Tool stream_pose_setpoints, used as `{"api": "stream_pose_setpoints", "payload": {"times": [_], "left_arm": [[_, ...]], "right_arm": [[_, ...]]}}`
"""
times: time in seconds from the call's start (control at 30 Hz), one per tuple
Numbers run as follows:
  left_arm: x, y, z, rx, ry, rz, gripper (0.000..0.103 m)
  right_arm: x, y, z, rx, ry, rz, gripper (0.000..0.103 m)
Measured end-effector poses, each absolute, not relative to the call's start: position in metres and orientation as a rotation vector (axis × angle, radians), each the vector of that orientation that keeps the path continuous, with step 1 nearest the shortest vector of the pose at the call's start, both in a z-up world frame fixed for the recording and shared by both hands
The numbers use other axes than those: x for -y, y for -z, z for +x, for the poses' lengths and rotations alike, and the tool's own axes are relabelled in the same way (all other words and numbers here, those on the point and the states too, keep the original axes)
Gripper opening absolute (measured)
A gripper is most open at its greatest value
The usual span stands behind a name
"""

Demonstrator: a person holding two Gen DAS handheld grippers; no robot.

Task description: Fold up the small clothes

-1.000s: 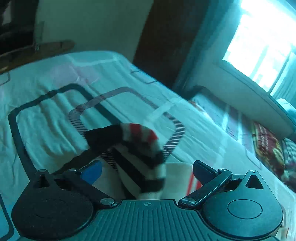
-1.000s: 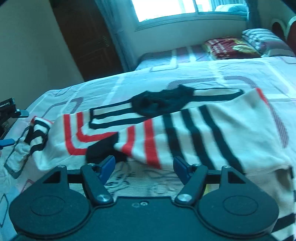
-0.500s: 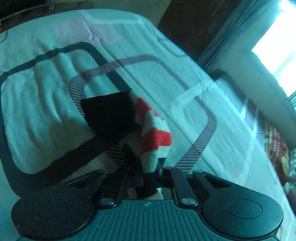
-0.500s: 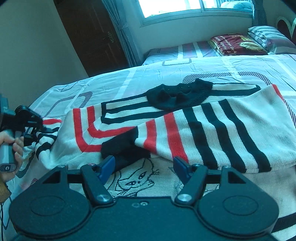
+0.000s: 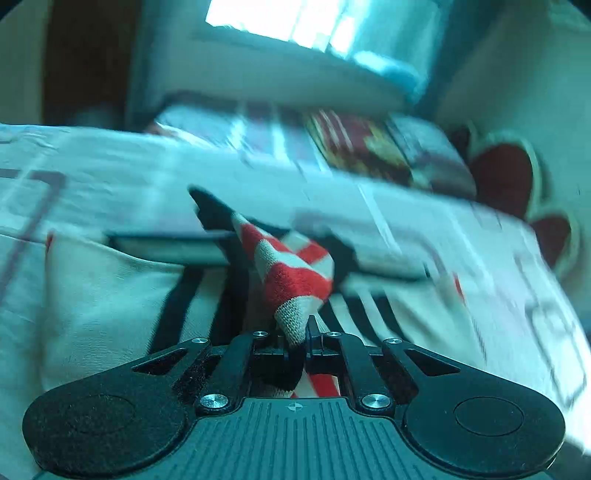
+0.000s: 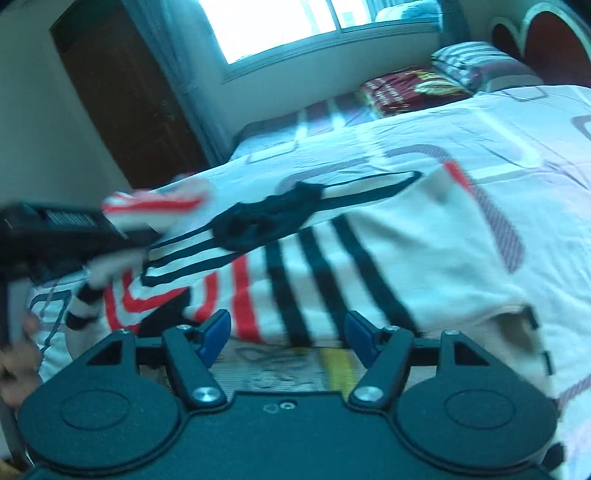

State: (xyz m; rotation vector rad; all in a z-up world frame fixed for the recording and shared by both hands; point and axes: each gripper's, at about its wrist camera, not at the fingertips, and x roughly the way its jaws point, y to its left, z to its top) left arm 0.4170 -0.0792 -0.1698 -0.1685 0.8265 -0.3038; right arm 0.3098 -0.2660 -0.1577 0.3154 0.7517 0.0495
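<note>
1. Nearest my left camera, the left gripper [image 5: 295,343] is clamped shut on a bunched sleeve [image 5: 295,280] of the striped sweater [image 5: 110,295], the red, black and cream cuff standing up from between the jaws.

2. Nearest my right camera, the right gripper [image 6: 284,332] hangs with its blue pads [image 6: 216,330] well apart and nothing between them; it hovers over the sweater's near edge, just above a printed patch on the front.

3. Beyond the right gripper, the sweater lies spread across the bed [image 6: 498,122], black collar [image 6: 266,218] away from me, one sleeve already crossed over the chest. At the left edge of this view my left gripper holds the other sleeve raised above the cloth, a hand [image 6: 14,369] showing below it.

4. I judge the step in hand to be the sleeve fold: the lifted sleeve is on its way inward over the body of the sweater, not yet laid down.

5. The next move, as I read it, calls for carrying the sleeve across the chest, lowering it flat and only then letting go, so it does not slump back. The right gripper could pin the cloth or take the hem for the fold that follows.

6. Farthest off, pillows [image 6: 472,62] sit at the head of the bed beneath a bright window [image 6: 280,26]; both views are smeared by motion.
</note>
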Motion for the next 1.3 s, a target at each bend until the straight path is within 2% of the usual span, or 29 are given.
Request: {"api": "stream_pose_setpoints", "payload": {"times": [0.1,0.13,0.17,0.2,0.23,0.3,0.47,0.63,0.8,0.87,0.9,0.93,1.07,1.2,1.3], "left_arm": [[0.107,0.184,0.405,-0.874,0.326,-0.042,0.008],[0.109,0.18,0.399,-0.868,0.322,-0.03,0.021],[0.107,0.176,0.394,-0.858,0.323,-0.034,0.036],[0.104,0.169,0.388,-0.84,0.318,-0.05,0.079],[0.096,0.162,0.379,-0.79,0.305,-0.072,0.103],[0.078,0.14,0.359,-0.667,0.284,-0.082,0.103],[0.043,0.131,0.364,-0.69,0.159,-0.055,0.103],[-0.031,0.167,0.384,-0.807,-0.139,-0.149,0.103],[-0.047,0.212,0.396,-0.895,-0.181,-0.11,0.103],[-0.046,0.223,0.399,-0.925,-0.175,-0.113,0.103],[-0.047,0.227,0.399,-0.932,-0.171,-0.121,0.103],[-0.047,0.23,0.399,-0.933,-0.165,-0.129,0.103],[-0.045,0.23,0.396,-0.927,-0.147,-0.123,0.103],[-0.044,0.232,0.394,-0.931,-0.135,-0.14,0.103],[-0.046,0.23,0.394,-0.93,-0.131,-0.144,0.103]], "right_arm": [[0.283,0.159,0.305,-0.752,-0.026,0.342,0.068],[0.286,0.159,0.306,-0.751,-0.025,0.344,0.069],[0.288,0.159,0.308,-0.749,-0.027,0.348,0.069],[0.289,0.159,0.31,-0.75,-0.032,0.355,0.069],[0.289,0.158,0.312,-0.75,-0.038,0.362,0.07],[0.284,0.157,0.317,-0.746,-0.055,0.361,0.07],[0.256,0.146,0.338,-0.741,-0.116,0.334,0.071],[0.205,0.147,0.37,-0.757,-0.175,0.247,0.075],[0.156,0.165,0.41,-0.825,-0.153,0.119,0.072],[0.15,0.169,0.414,-0.833,-0.12,0.055,0.045],[0.153,0.168,0.411,-0.825,-0.099,0.039,0.016],[0.164,0.165,0.407,-0.81,-0.085,0.07,0.007],[0.236,0.15,0.369,-0.737,0.018,0.297,0.009],[0.279,0.173,0.355,-0.814,0.052,0.413,0.01],[0.291,0.18,0.355,-0.811,0.026,0.503,0.033]]}}
